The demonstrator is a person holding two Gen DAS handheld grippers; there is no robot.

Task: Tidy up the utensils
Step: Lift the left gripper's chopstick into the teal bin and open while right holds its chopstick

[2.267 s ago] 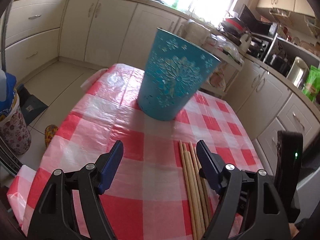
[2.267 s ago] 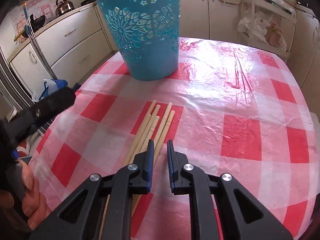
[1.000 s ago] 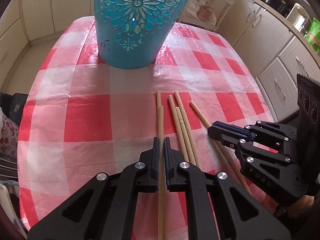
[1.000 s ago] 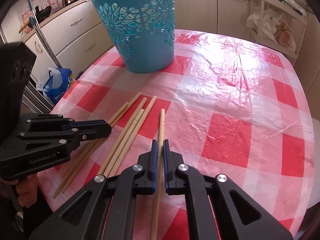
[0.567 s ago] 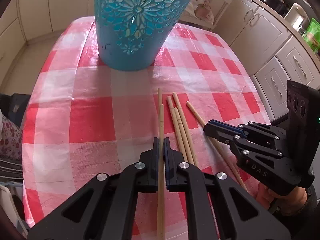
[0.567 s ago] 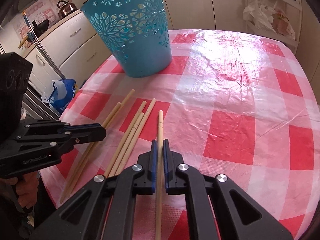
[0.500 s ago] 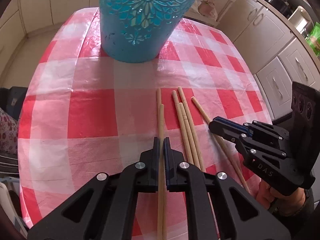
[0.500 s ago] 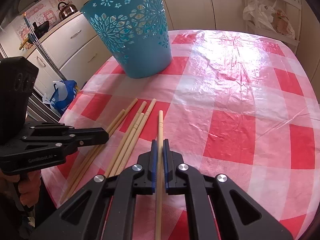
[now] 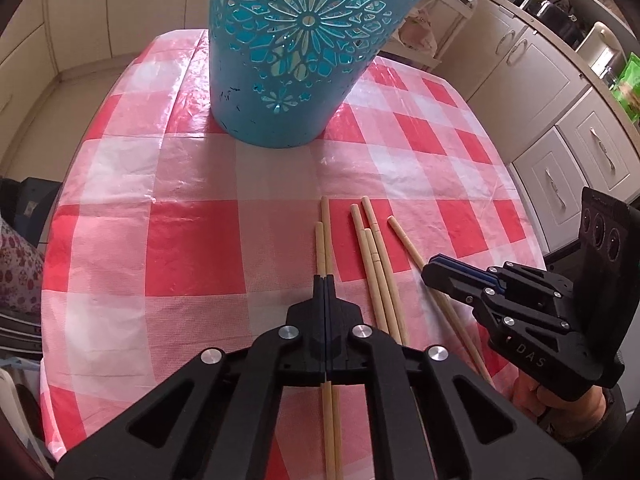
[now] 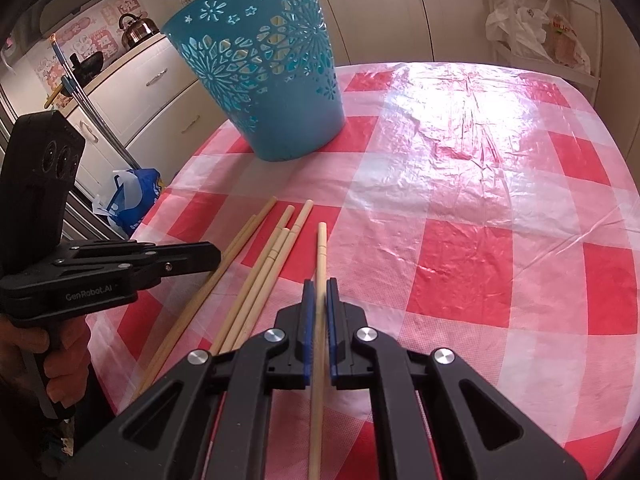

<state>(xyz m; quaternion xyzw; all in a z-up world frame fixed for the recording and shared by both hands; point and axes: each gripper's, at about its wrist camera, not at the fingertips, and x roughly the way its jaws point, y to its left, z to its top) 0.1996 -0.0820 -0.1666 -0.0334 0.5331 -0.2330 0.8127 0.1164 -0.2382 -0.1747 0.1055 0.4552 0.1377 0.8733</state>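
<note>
Both grippers are clamped on chopsticks: left gripper (image 9: 325,280) pinching a pair (image 9: 323,236), right gripper (image 10: 319,284) one chopstick (image 10: 320,248), short of the blue basket (image 10: 276,80). Next, probably, lift and drop them into it.

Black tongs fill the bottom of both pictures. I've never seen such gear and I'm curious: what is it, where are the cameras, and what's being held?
No robot here: a person holds a pair of tongs in each hand, and a wide-angle camera on each looks along its fingers. One picture is from the left tongs, the other from the right tongs. On the checked tablecloth stands a blue basket, and six chopsticks lie nearby. The right tongs are shut on one chopstick. The left tongs are shut over the leftmost pair; whether they pinch one, I cannot tell.
</note>
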